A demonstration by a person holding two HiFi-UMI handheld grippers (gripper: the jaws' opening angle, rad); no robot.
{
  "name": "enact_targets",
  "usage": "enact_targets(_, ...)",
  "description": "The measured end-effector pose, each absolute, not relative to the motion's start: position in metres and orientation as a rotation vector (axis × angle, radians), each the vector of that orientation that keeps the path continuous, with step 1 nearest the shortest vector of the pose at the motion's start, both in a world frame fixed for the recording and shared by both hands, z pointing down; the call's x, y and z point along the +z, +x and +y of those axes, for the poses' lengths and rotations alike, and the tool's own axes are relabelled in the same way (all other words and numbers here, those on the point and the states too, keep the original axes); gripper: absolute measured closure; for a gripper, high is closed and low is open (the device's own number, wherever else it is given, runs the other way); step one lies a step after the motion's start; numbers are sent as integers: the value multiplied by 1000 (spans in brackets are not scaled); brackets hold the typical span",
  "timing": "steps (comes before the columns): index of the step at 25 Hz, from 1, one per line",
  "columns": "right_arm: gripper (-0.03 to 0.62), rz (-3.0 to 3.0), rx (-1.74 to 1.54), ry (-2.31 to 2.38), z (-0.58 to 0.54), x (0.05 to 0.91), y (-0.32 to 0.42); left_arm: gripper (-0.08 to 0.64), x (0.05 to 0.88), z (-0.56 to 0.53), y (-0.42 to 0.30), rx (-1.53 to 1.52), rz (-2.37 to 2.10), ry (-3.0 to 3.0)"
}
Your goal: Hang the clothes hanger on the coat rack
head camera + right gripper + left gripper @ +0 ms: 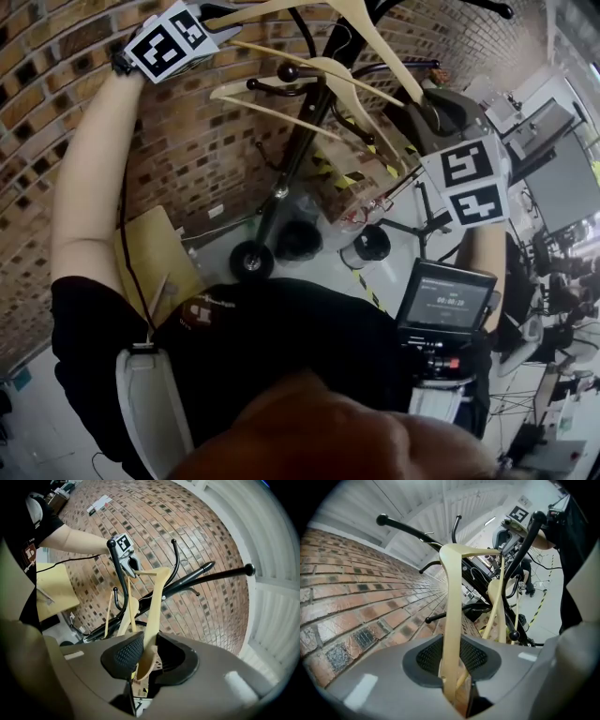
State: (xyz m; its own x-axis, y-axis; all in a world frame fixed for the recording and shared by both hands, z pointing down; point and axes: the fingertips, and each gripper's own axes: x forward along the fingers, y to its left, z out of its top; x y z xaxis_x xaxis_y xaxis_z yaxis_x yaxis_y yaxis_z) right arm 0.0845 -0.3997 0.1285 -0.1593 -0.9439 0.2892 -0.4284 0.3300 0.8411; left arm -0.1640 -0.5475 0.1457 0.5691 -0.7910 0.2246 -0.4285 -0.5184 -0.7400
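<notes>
Head view; clock positions are read on that frame.

- A pale wooden clothes hanger [394, 61] is being held high at 12 to 1 o'clock, close against the upper arms of the black coat rack [298, 131]. It is being gripped by its two ends. Whether its hook is resting on a rack arm cannot be told.
- Left gripper [452, 670], at 11 o'clock: one end of the hanger is being pinched between its pads. In the left gripper view the wood is being clamped upright in the narrow gap, with the jaws partly closed on it.
- Right gripper [145, 660], at 2 o'clock: the other, rounded end is being pinched the same way, and a pad is being pressed against each face of the wood.
- A second hanger [328, 67] of the same pale wood is being carried on the rack, just below the held one, at 12 o'clock.
- The rack's pole is being seen slanting down toward 7 o'clock, where a wheeled base stands on the floor.
- The span from 9 to 12 o'clock is being filled by a brick wall [56, 56] behind the rack.
- A cardboard sheet [155, 253] is being seen at 8 o'clock, at the foot of the wall.
- A lit screen [445, 302] is being worn on the person's front at 4 o'clock.
</notes>
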Motion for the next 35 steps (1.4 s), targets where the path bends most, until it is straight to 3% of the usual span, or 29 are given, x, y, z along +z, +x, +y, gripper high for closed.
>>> enact_targets(12,485,-1694,-717,1247,-415,155,99,462,178,-571,-145,-788,937,-2190)
enact_targets(35,485,-1774,-706,1198,-400,134,87,463,147,-553,-157,-756,902,-2145)
